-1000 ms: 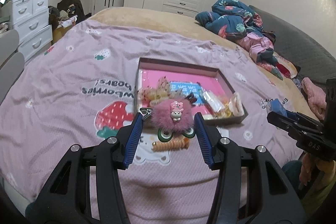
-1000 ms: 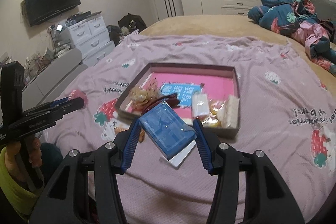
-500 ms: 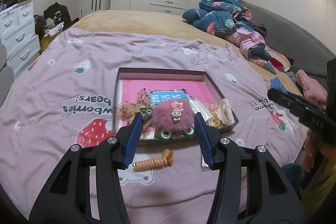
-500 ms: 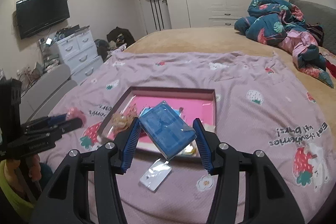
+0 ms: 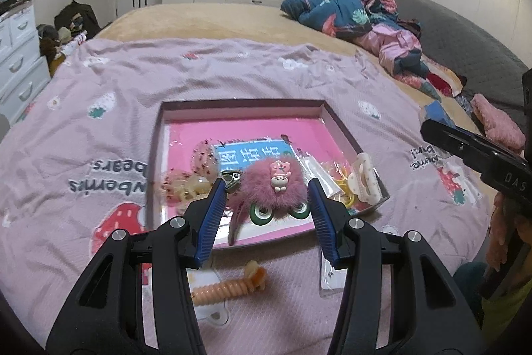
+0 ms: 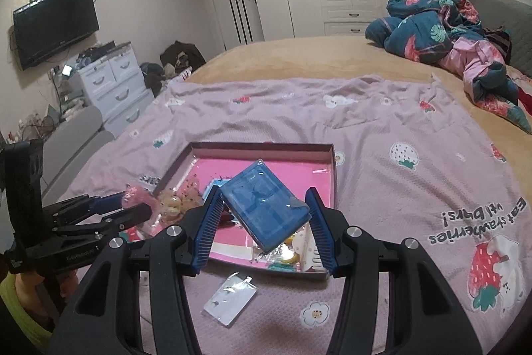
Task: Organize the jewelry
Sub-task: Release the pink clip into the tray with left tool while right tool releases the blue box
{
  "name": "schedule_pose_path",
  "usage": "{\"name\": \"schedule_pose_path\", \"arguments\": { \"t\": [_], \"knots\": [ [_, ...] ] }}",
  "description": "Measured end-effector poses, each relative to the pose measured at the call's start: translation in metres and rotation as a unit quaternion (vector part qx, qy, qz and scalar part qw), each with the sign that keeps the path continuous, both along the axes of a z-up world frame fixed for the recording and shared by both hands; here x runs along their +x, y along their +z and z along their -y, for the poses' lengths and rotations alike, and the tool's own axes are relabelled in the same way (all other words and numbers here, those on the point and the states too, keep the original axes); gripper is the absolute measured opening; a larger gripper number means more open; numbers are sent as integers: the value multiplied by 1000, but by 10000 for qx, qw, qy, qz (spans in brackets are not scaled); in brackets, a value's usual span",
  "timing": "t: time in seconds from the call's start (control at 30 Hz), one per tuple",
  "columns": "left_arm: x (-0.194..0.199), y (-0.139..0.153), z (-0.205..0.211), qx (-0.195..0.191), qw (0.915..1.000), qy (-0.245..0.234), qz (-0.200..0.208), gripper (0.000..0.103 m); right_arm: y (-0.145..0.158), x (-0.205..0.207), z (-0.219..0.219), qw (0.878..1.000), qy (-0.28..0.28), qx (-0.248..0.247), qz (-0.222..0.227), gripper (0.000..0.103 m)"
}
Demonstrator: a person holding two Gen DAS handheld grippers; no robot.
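My left gripper (image 5: 267,188) is shut on a fluffy pink pom-pom clip (image 5: 272,187) with a cartoon charm, held just above the near end of the pink-lined tray (image 5: 239,104). My right gripper (image 6: 264,212) is shut on a blue plastic-wrapped box (image 6: 266,205), tilted, above the tray's near edge (image 6: 266,147). The tray holds hair ties, a white claw clip (image 5: 365,177), a blue card (image 5: 252,155) and small packets. An orange spiral hair tie (image 5: 229,286) and a clear packet (image 6: 231,301) lie on the bedspread in front of the tray.
The tray sits on a pink strawberry-print bedspread (image 5: 232,69). A heap of blue and pink clothes (image 5: 359,12) lies at the far right of the bed. White drawers (image 6: 113,85) and a wall TV (image 6: 55,22) stand at left. Wardrobes line the back wall.
Both grippers have moved forward toward the tray with their loads. The pom-pom clip and the blue box now hang over the tray's near end instead of over the bedspread.
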State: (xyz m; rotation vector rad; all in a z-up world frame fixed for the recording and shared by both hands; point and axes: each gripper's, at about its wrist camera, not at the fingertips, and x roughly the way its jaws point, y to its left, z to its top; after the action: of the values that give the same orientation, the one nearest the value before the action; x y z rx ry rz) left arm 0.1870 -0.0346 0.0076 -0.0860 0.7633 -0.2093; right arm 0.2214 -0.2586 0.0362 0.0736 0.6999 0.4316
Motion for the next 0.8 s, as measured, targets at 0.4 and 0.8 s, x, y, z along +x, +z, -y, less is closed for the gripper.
{"name": "schedule_pose_path", "arguments": {
  "t": [0.4,0.8],
  "knots": [
    [41,-51,11,-19,9983,-222,-531,42,-65,47,-21,9961,11,-549,-697,50],
    [39,-60,-5,-66,9978,-109,-646,44,-93,54,-36,9930,8,-765,-900,54]
  ]
}}
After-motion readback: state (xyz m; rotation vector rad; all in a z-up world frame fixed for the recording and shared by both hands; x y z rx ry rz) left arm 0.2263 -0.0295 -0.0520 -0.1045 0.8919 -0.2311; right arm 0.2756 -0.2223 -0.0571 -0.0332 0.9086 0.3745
